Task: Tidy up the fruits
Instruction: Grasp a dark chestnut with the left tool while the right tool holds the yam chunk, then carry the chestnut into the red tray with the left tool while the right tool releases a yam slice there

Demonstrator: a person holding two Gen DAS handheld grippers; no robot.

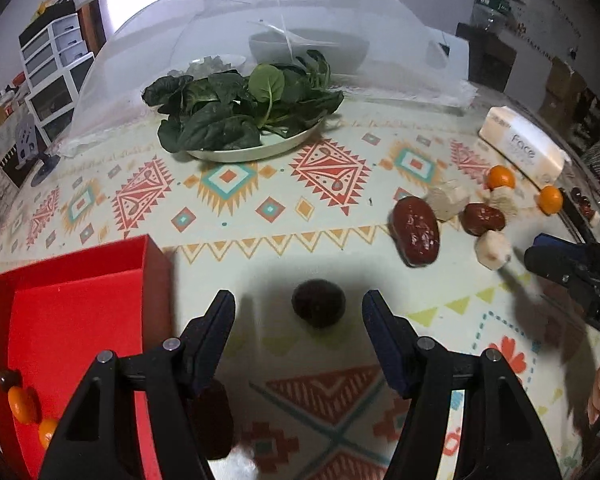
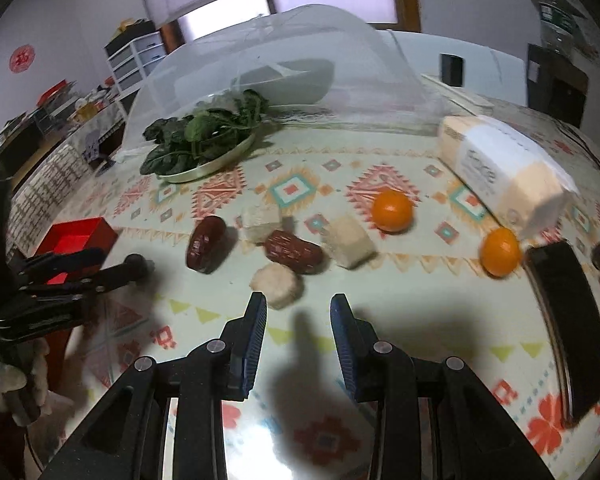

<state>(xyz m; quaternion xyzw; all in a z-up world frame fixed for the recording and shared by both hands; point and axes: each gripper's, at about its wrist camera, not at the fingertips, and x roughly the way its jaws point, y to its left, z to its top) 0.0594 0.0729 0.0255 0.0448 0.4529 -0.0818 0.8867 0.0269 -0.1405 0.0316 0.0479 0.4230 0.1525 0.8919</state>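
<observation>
My left gripper [image 1: 299, 307] is open, its fingers on either side of a small dark round fruit [image 1: 318, 303] on the patterned tablecloth. A red box [image 1: 76, 320] at the left holds two orange fruits [image 1: 22, 404] and a dark one. Two red dates [image 2: 206, 243], [image 2: 294, 251], pale cubes [image 2: 348, 242] and two orange fruits [image 2: 392, 211], [image 2: 500, 251] lie ahead of my right gripper [image 2: 299, 308], which is open and empty just short of a pale round piece [image 2: 277, 284].
A plate of green leaves [image 1: 244, 112] sits at the back before a mesh food cover [image 1: 284, 32]. A wrapped tissue pack [image 2: 500, 164] lies back right. A black object [image 2: 568, 328] lies at the right edge. The left gripper shows in the right wrist view [image 2: 100, 268].
</observation>
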